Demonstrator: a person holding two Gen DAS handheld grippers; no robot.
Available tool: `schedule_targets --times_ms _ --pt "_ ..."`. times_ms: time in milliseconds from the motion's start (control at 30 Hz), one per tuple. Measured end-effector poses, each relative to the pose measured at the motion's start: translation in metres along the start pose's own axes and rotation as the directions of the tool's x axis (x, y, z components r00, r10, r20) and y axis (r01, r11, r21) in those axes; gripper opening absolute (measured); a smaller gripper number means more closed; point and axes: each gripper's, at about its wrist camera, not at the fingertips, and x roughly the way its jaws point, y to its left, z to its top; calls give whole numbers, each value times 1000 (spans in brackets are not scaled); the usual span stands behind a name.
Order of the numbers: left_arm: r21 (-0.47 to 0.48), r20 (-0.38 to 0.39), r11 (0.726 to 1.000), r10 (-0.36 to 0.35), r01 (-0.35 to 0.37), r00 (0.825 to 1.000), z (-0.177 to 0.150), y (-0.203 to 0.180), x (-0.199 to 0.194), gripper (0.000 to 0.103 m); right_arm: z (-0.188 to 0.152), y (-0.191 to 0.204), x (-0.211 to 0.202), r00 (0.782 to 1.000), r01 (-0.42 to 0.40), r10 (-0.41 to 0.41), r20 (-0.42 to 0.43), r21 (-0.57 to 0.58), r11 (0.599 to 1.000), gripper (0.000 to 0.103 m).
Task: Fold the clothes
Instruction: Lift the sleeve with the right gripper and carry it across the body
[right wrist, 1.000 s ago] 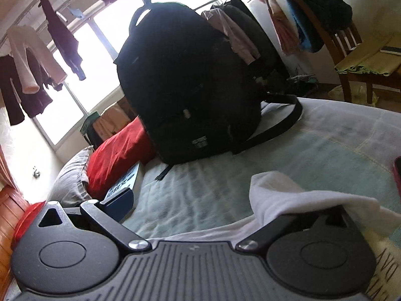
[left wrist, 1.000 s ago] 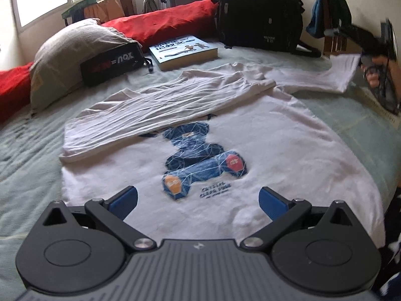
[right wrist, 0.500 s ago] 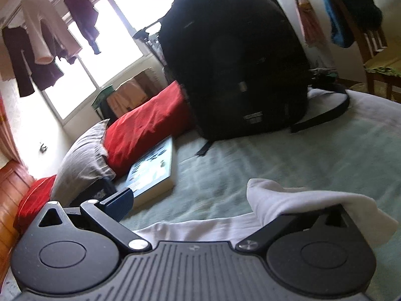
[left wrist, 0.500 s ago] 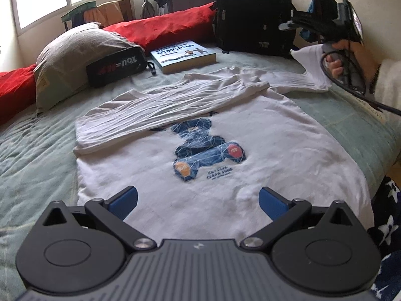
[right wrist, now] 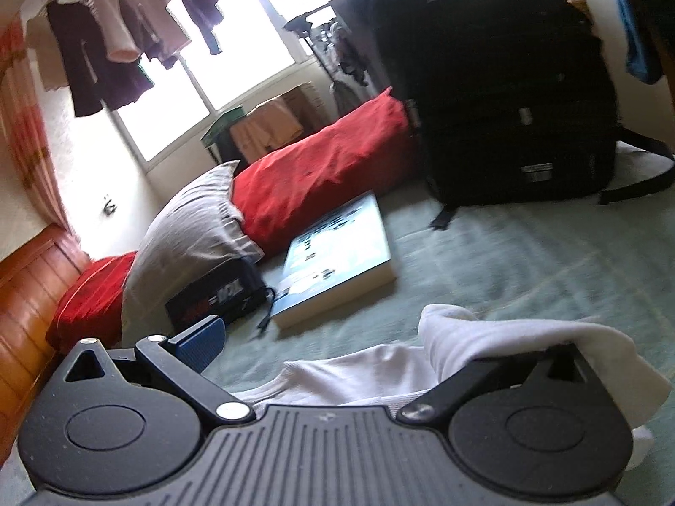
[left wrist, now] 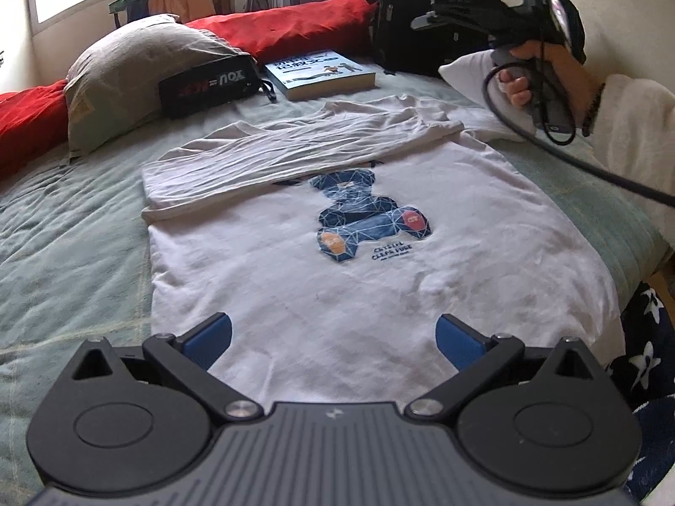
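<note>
The right gripper [right wrist: 337,337] has its right finger hidden under the white sleeve [right wrist: 506,337] draped over it, so its grip cannot be determined. The white T-shirt [left wrist: 358,261] lies flat on the green bedspread [left wrist: 71,227], bear print up, one sleeve folded across the chest. The left gripper [left wrist: 333,337] hovers spread wide over the hem.

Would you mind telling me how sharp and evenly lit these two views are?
Left wrist view: sharp, softly lit, T-shirt print crisp, fisheye bending at the edges. Right wrist view: book and backpack motion-smeared, window blown out white.
</note>
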Motion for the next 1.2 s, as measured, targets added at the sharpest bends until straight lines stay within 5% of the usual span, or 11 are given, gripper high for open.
schedule_targets --times_ms 1200 --pt "-56 -19 998 39 -40 999 -29 26 -26 102 -51 155 63 974 -214 201 -102 -136 967 103"
